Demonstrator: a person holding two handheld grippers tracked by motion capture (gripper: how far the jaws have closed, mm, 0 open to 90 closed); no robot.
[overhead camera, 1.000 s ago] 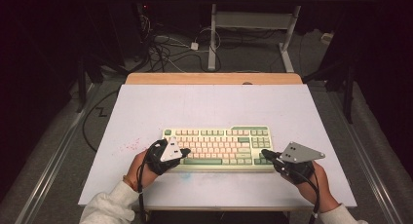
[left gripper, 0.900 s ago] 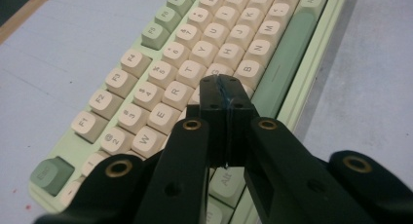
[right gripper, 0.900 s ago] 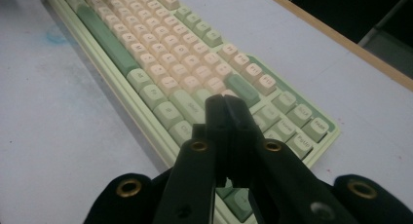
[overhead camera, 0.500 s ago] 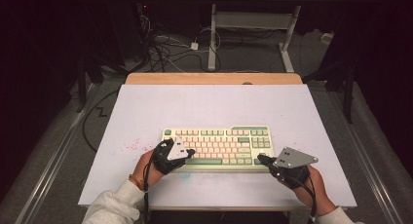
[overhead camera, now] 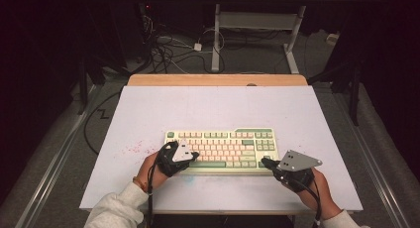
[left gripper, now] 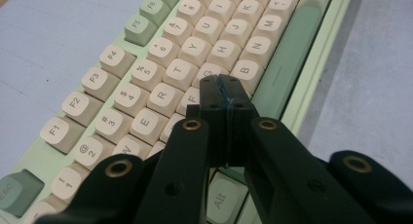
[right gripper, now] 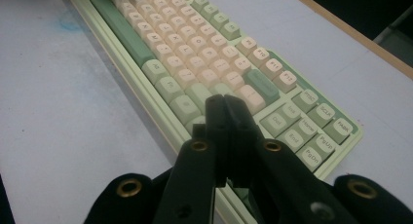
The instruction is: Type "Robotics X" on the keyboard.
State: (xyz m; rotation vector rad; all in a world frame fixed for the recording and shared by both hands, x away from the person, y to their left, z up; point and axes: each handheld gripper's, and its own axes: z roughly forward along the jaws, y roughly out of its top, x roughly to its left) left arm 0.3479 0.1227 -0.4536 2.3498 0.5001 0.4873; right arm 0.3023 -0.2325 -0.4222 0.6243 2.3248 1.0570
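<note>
Resting on a white table [overhead camera: 148, 109], keyboard [overhead camera: 223, 143] with closed fingers over both ends

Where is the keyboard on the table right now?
In the high view the keyboard lies on the near half of the white table, with the left hand-held gripper over its near-left keys and the right hand-held gripper at its near-right corner.
</note>
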